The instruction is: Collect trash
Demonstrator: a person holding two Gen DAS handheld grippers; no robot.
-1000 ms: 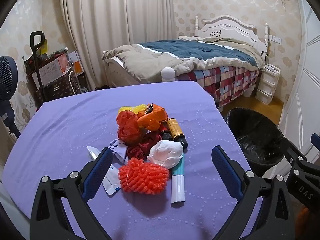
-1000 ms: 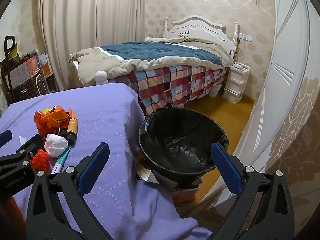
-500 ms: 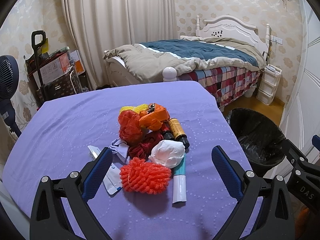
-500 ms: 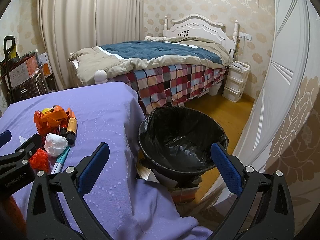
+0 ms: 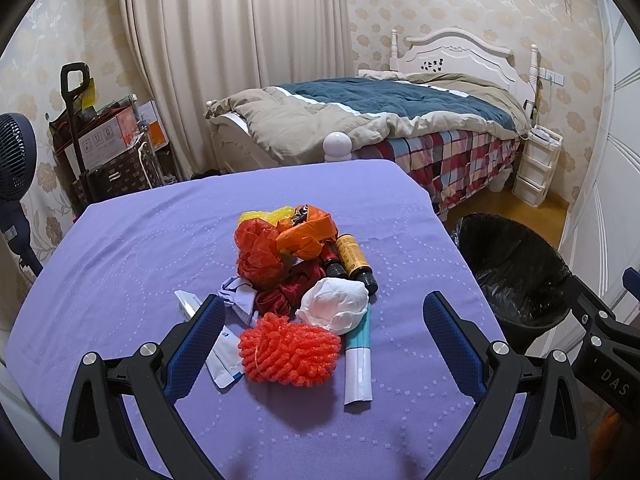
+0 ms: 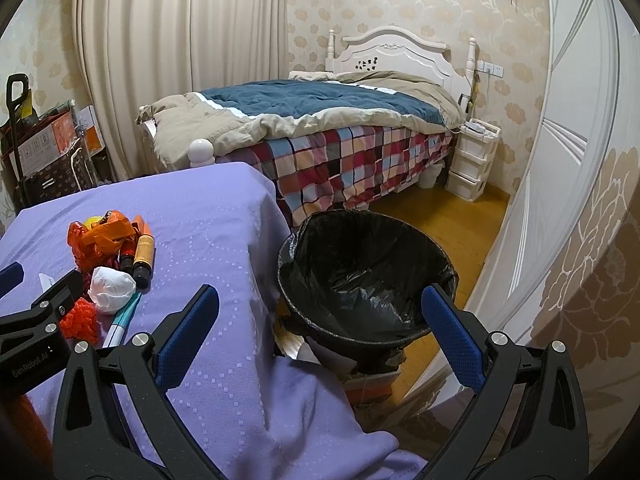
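Orange knobbly mesh puff [image 5: 289, 355] lies dead ahead between the wide-open, empty left tool [image 5: 324, 336]; right tool [image 6: 320, 320], likewise agape, faces the black-lined bin [image 6: 366, 276].

A: Anything different from a second ago?

B: Barely. The left gripper [image 5: 324, 322] sits a touch lower and closer in; the trash pile [image 5: 304, 280] now lies slightly higher in its view.

A: And the right gripper [image 6: 320, 312]?

B: It drifts a little; the bin [image 6: 366, 276] edges up in its view. Both jaws gape as before.
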